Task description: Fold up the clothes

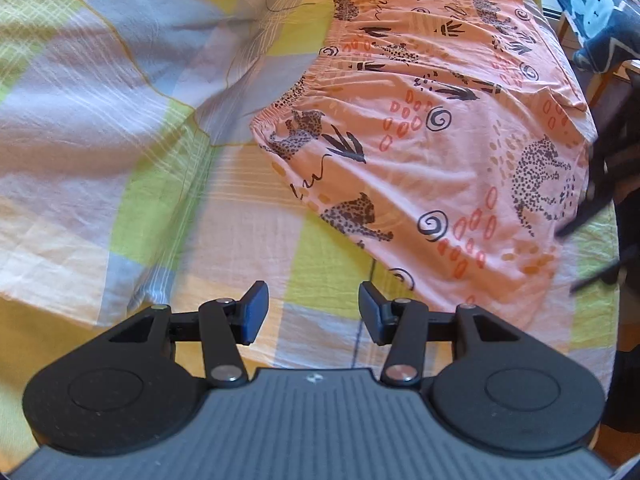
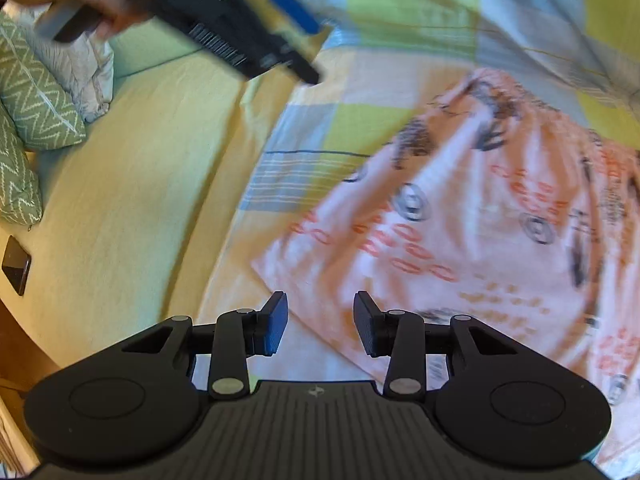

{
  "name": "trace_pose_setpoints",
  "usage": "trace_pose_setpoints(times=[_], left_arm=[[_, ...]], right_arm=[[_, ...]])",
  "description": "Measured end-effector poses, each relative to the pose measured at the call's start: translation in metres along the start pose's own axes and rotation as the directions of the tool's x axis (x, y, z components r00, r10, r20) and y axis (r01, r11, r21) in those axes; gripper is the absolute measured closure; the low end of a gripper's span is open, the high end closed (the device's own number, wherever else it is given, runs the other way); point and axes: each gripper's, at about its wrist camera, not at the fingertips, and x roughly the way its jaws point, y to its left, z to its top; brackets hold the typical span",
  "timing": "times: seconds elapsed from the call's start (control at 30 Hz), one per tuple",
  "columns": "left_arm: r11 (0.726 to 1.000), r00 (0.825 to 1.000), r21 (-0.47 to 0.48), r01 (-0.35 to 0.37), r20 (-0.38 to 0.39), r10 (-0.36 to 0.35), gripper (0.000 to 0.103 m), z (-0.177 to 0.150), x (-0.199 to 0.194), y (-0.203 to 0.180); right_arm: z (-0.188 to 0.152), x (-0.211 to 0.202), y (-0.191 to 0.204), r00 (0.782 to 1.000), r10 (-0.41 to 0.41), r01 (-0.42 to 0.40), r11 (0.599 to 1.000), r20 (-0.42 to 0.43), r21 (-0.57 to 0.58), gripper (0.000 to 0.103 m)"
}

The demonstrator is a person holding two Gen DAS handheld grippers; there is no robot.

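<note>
A pink garment [image 1: 432, 148] printed with leopards, spirals and dots lies spread on the bed, its gathered waistband along the left edge. My left gripper [image 1: 314, 312] hovers open above the checked bedcover, short of the garment's near corner, with nothing between its fingers. In the right wrist view the same garment [image 2: 472, 240] looks blurred and fills the right side. My right gripper [image 2: 321, 322] is open just above its near left corner, empty. The left gripper [image 2: 280, 28], held by a hand, shows blurred at the top left of that view.
A checked bedcover [image 1: 120, 128] in green, yellow and lilac covers the bed. Green zigzag pillows [image 2: 28, 92] lie at the left. A dark phone-like slab [image 2: 16, 266] rests by the bed edge. A blue patterned cloth [image 1: 596, 12] hangs on a chair at the far right.
</note>
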Motion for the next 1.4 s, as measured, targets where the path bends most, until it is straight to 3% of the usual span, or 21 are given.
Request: trace_pose_setpoints(times=[0.23,0.33,0.4,0.47,0.5,0.67,0.77,0.83,0.93,1.03,1.13,1.27,1.37,1.4], left_arm=[[0.998,0.997,0.054,0.036,0.060,-0.039,0.058,-0.014,0.006,0.016],[0.998,0.997,0.031,0.045,0.066,-0.047,0.058,-0.024,0.010,0.022],[0.998,0.997,0.023,0.052,0.062,-0.054,0.058,-0.030,0.012,0.025],[0.998,0.996,0.030,0.059,0.061,-0.061,0.058,-0.033,0.012,0.026],[0.997,0.996,0.037,0.063,0.062,-0.065,0.058,-0.034,0.012,0.026],[0.990,0.996,0.134,0.036,0.076,-0.047,0.054,-0.025,0.016,0.030],[0.956,0.995,0.292,-0.009,0.094,-0.019,0.054,-0.010,0.028,0.027],[0.906,0.994,0.422,-0.041,0.111,-0.007,0.054,0.000,0.041,0.023],[0.799,0.991,0.595,-0.089,0.136,0.009,0.055,0.015,0.066,0.017],[0.622,0.983,0.766,-0.163,0.182,0.034,0.054,0.023,0.099,0.012],[0.435,0.971,0.871,-0.228,0.238,0.033,0.054,0.028,0.128,0.012],[0.242,0.958,0.932,-0.269,0.284,-0.029,0.055,0.036,0.151,0.015],[0.157,0.961,0.954,-0.256,0.269,-0.064,0.066,0.043,0.161,0.017],[0.145,0.966,0.961,-0.237,0.248,-0.065,0.071,0.045,0.164,0.018]], right_arm=[[0.011,0.072,0.054,0.995,-0.103,0.102,0.993,-0.008,-0.060,0.062],[0.011,0.089,0.067,0.985,-0.172,0.172,0.978,0.009,-0.115,0.054],[0.009,0.091,0.072,0.976,-0.215,0.215,0.966,0.015,-0.144,0.061],[0.011,0.086,0.067,0.974,-0.227,0.226,0.966,0.004,-0.125,0.089],[0.012,0.083,0.062,0.974,-0.228,0.226,0.967,-0.003,-0.115,0.095],[0.021,0.047,0.037,0.978,-0.209,0.209,0.977,0.028,-0.038,0.098],[0.029,0.018,0.020,0.978,-0.196,0.195,0.980,0.064,0.031,0.098],[0.031,0.001,0.012,0.979,-0.188,0.183,0.981,0.083,0.067,0.098],[0.033,-0.022,0.002,0.979,-0.174,0.162,0.980,0.105,0.114,0.097],[0.032,-0.042,-0.004,0.981,-0.150,0.131,0.980,0.124,0.150,0.097],[0.031,-0.057,-0.008,0.980,-0.136,0.112,0.980,0.143,0.165,0.097],[0.028,-0.069,-0.015,0.981,-0.126,0.095,0.975,0.148,0.201,0.097],[0.028,-0.072,-0.025,0.981,-0.124,0.087,0.969,0.151,0.233,0.097],[0.029,-0.073,-0.029,0.981,-0.123,0.083,0.966,0.151,0.244,0.097]])
